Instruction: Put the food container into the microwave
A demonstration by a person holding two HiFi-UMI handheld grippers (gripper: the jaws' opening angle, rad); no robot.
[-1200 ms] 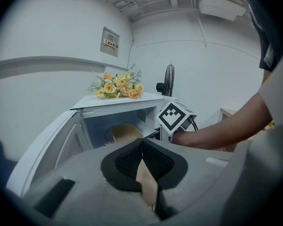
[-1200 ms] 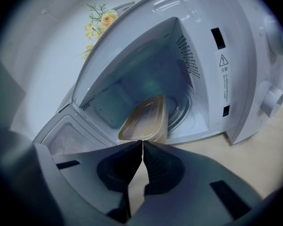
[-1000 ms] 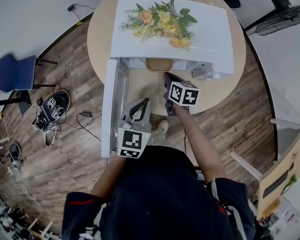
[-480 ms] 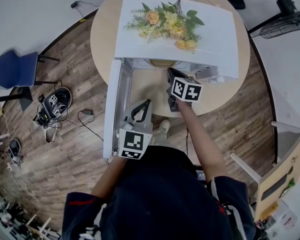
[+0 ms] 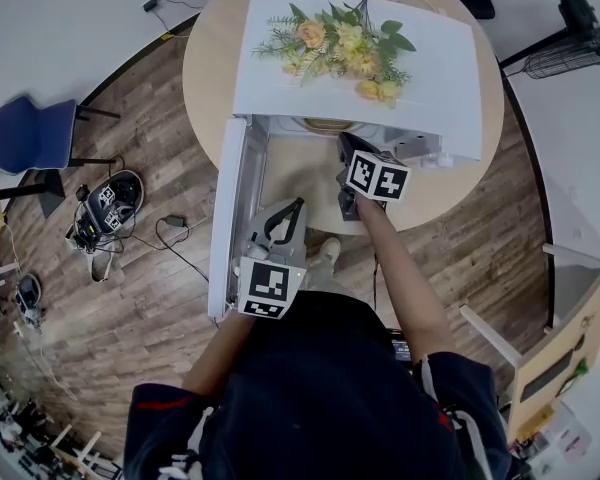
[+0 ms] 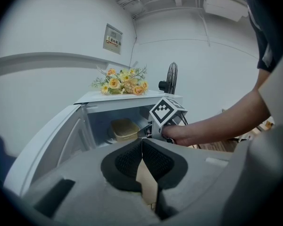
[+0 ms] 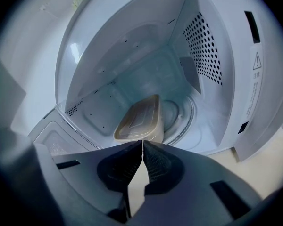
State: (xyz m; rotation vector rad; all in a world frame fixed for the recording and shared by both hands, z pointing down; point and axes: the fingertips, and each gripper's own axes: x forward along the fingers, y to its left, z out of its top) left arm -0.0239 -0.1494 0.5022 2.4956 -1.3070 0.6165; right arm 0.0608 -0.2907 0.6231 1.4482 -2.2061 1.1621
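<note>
A tan lidded food container (image 7: 140,119) lies on the glass turntable inside the white microwave (image 5: 420,68). In the head view only a sliver of the container (image 5: 328,125) shows under the microwave's top edge. My right gripper (image 5: 346,144) is just outside the opening, and in the right gripper view it (image 7: 142,143) is shut and empty, its tips just short of the container. My left gripper (image 5: 292,206) hangs back over the table edge beside the open door (image 5: 230,218). It (image 6: 141,140) is shut on nothing. From there the container (image 6: 124,129) and the right gripper's marker cube (image 6: 166,112) are visible.
A bunch of artificial flowers (image 5: 340,46) lies on top of the microwave. The microwave stands on a round wooden table (image 5: 295,173). The door swings out to the left. A blue chair (image 5: 30,138), a cable pile (image 5: 105,213) and a fan (image 5: 580,28) stand on the floor around.
Less of the container shows under the microwave's top edge than before. My right gripper has edged slightly toward the opening. The left gripper has stayed put.
</note>
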